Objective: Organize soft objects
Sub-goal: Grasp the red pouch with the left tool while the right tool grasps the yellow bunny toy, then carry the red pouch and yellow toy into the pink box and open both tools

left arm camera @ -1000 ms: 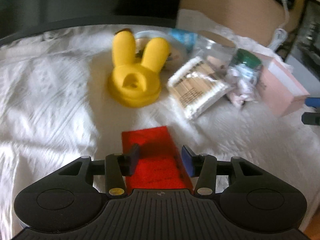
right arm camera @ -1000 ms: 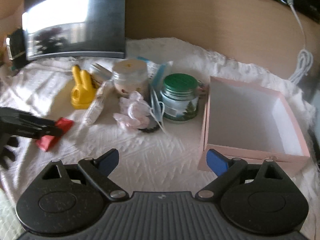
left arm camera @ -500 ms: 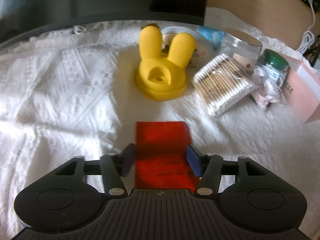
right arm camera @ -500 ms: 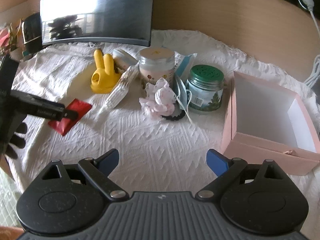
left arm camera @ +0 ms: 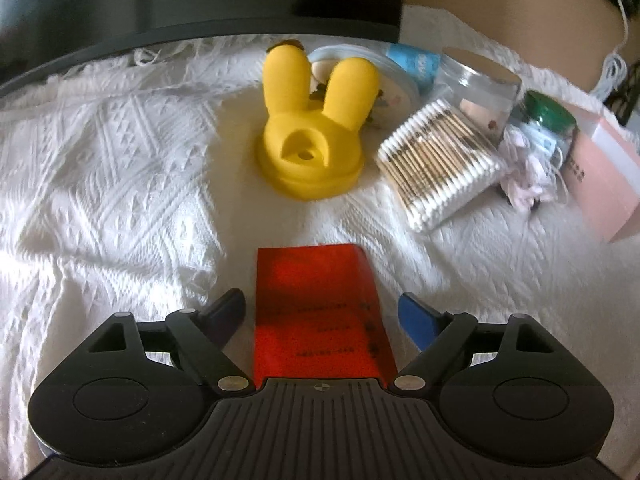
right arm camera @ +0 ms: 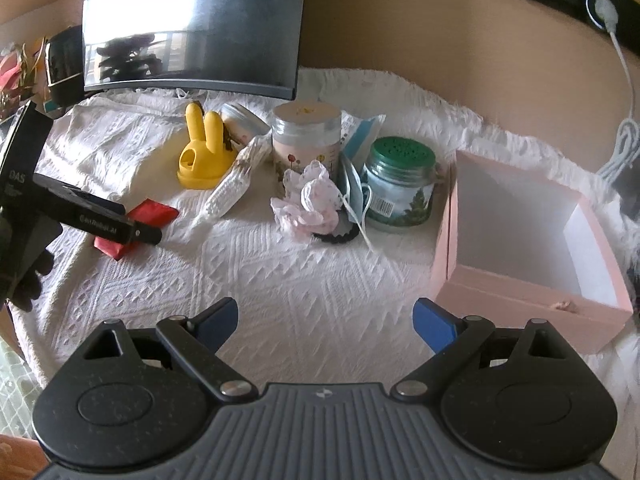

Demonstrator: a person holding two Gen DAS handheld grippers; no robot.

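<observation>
A red flat packet lies on the white cloth between the jaws of my left gripper. Those jaws are opening, and a gap shows on each side of the packet, so neither pad presses on it. The right wrist view shows the same packet under the left gripper at the far left. My right gripper hangs open over bare cloth with nothing between its fingers. Ahead of it lie a pink-white scrunchie, a black hair tie and a face mask.
A yellow bunny-shaped holder and a pack of cotton swabs sit beyond the packet. A cream-lidded jar and a green-lidded jar stand mid-table. An open pink box is at the right, a dark monitor behind.
The left jaws have spread apart from the sides of the red packet, which now lies free on the cloth. The right gripper stays open in about the same place.
</observation>
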